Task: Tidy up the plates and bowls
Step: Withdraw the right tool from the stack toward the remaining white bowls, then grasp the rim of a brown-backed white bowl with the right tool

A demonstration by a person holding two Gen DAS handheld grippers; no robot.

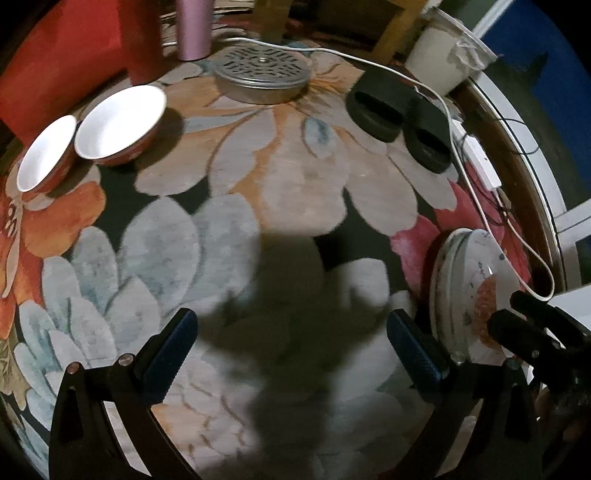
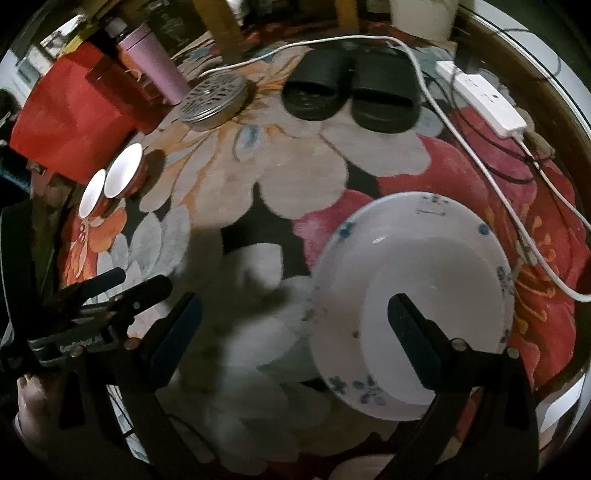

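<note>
Two red bowls with white insides, one bowl and its neighbour, sit side by side on the flowered rug at the far left; they also show as bowls in the right wrist view. A white plate with blue flowers lies on the rug at the right, and the left wrist view shows it as a low stack of plates. My right gripper is open, its right finger above the plate's near part, holding nothing. My left gripper is open over bare rug, left of the plates.
A round perforated metal lid, a pair of black slippers, a pink flask and a red box lie at the rug's far side. A white cable and power strip run along the right.
</note>
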